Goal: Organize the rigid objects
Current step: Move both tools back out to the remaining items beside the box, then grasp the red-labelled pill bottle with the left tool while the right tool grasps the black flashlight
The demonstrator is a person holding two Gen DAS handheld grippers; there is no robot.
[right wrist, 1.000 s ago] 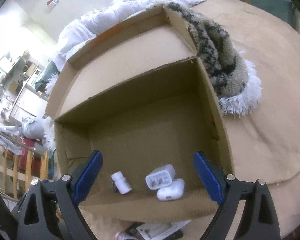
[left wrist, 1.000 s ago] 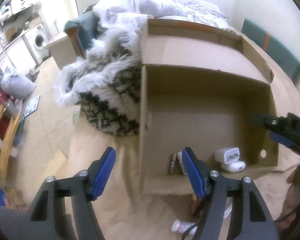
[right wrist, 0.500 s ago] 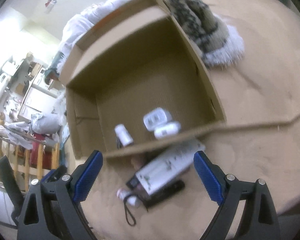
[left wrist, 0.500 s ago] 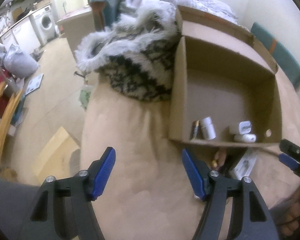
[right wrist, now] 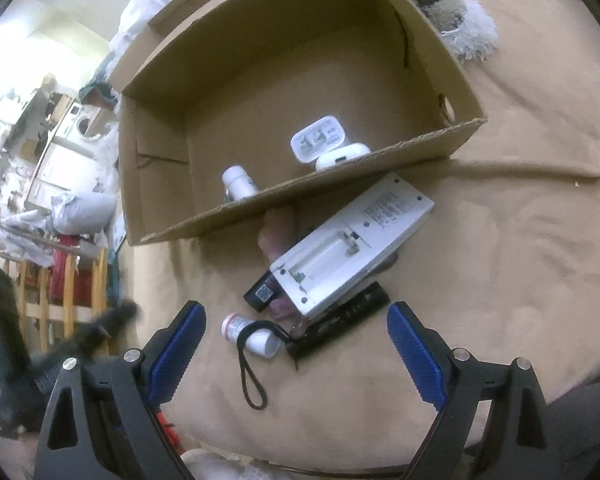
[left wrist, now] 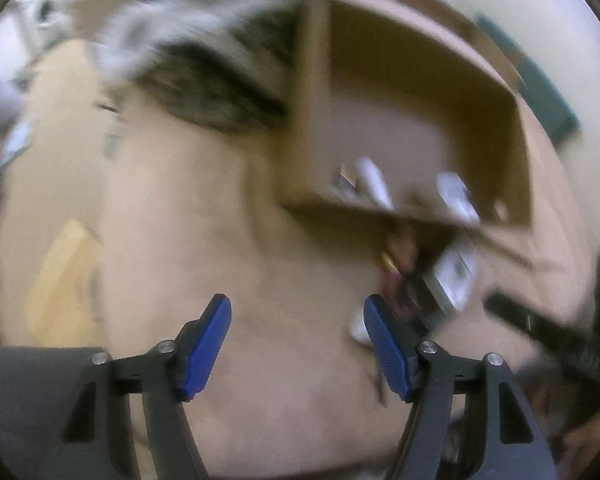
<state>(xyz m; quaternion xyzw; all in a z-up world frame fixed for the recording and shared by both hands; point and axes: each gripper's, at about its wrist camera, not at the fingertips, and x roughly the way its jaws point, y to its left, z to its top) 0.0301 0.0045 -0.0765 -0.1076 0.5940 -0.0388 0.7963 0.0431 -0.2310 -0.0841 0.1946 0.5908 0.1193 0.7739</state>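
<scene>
An open cardboard box (right wrist: 332, 184) lies on a tan bedspread. Inside it are a white bottle (right wrist: 240, 182), a white charger case (right wrist: 319, 138) and a white earbud case (right wrist: 342, 156). In front of the box lies a pile: a white remote (right wrist: 352, 246) face down with its battery bay open, a black remote (right wrist: 340, 320), a small black device (right wrist: 262, 292) with a wrist strap, and a small white bottle (right wrist: 248, 334). My right gripper (right wrist: 296, 350) is open just above this pile, holding nothing. My left gripper (left wrist: 296, 344) is open over bare bedspread, left of the blurred pile (left wrist: 432, 280).
A shaggy black-and-white throw (left wrist: 204, 76) lies left of the box (left wrist: 412, 128) in the left wrist view. Beyond the bed's edge are a wooden chair (right wrist: 72, 280) and room clutter. A dark gripper arm (left wrist: 548, 336) crosses the lower right of the left view.
Both grippers have drawn back from the box and tilted downward. The pile in front of the box has come fully into the right view. Both stayed open.
</scene>
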